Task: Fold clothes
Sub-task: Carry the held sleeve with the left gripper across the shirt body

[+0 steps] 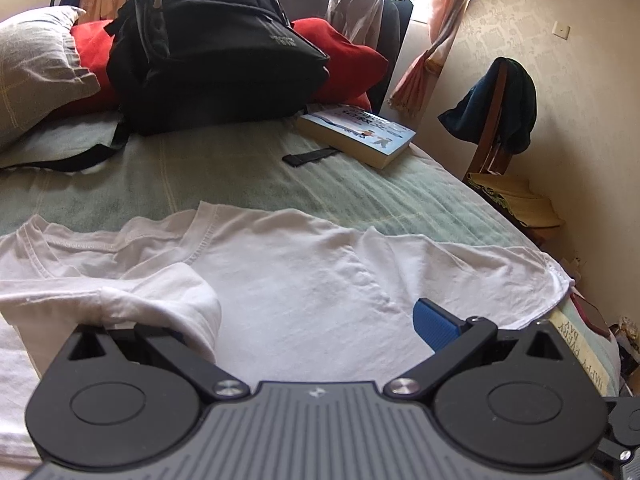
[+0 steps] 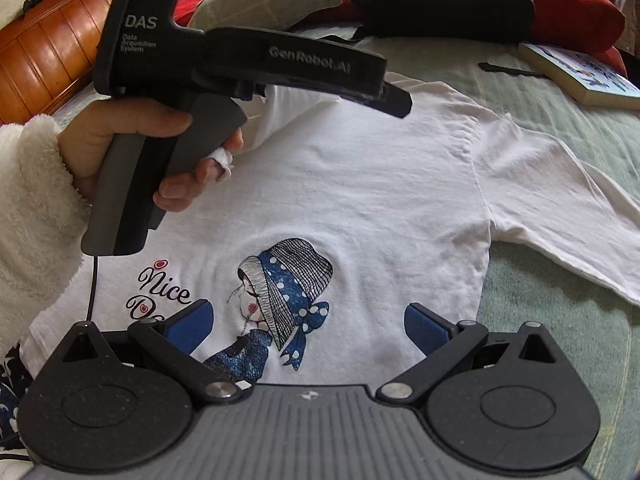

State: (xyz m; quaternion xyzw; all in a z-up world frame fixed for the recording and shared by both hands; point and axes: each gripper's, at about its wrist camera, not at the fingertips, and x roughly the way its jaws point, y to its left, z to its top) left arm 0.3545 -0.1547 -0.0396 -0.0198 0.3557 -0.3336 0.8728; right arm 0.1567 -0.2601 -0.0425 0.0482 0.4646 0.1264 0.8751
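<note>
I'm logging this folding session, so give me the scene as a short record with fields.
garment: white T-shirt with a printed girl, spread flat
surface: bed with green cover
left gripper: open, shirt fabric draped over one finger
right gripper: open, above the shirt's print
person: hand gripping the left gripper's handle
clutter: black backpack, book, pillow

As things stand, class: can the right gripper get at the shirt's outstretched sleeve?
Probably yes. The right gripper hangs open over the white shirt, and nothing lies across the sleeve on the bed.
</note>
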